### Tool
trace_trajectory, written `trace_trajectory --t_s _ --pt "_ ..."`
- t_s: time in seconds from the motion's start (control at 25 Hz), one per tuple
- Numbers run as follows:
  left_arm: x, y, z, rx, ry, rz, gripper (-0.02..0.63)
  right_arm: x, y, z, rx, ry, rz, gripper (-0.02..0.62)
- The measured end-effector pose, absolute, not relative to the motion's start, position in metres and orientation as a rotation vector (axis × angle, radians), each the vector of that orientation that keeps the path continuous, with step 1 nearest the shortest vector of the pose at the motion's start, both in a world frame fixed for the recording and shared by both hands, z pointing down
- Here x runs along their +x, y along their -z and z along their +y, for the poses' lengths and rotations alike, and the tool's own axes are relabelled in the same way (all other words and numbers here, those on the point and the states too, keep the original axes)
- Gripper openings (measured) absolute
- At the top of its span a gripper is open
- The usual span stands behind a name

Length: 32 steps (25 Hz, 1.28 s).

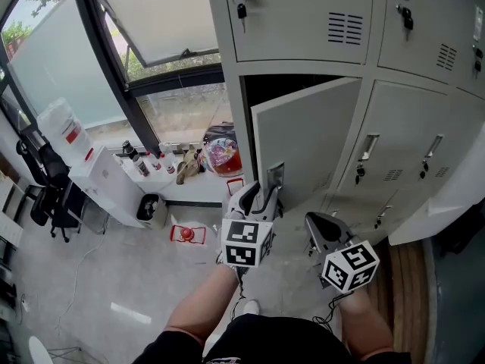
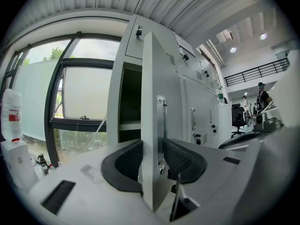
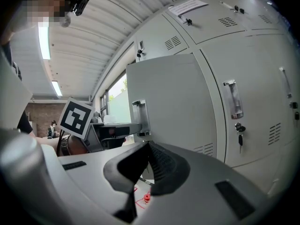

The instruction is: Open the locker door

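Left gripper view: left gripper (image 2: pixel 152 161) jaws clamp the half-open locker door (image 2: pixel 154 78) edge; right gripper (image 3: pixel 148 153) jaws closed, empty.

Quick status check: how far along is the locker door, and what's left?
Done: the locker door is unlatched and stands partly open, with the dark compartment showing behind it. In hand: the left gripper is clamped on the door's free edge beside the handle. The right gripper is shut and empty, off the door. Left: probably swing the door wider, then let go.
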State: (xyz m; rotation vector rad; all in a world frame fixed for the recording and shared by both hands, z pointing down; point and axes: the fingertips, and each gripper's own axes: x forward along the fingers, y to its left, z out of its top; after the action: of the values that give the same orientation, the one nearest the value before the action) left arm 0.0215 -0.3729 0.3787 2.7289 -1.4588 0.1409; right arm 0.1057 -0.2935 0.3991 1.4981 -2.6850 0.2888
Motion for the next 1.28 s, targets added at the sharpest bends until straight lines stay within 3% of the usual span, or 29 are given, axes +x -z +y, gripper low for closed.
trace_trajectory --t_s 1.28 --pt "0.130 -0.374 -0.244 2.786 -0.142 -1.360 0.091 0.155 -0.418 -0.186 1.317 -0.299 -2.726 0.054"
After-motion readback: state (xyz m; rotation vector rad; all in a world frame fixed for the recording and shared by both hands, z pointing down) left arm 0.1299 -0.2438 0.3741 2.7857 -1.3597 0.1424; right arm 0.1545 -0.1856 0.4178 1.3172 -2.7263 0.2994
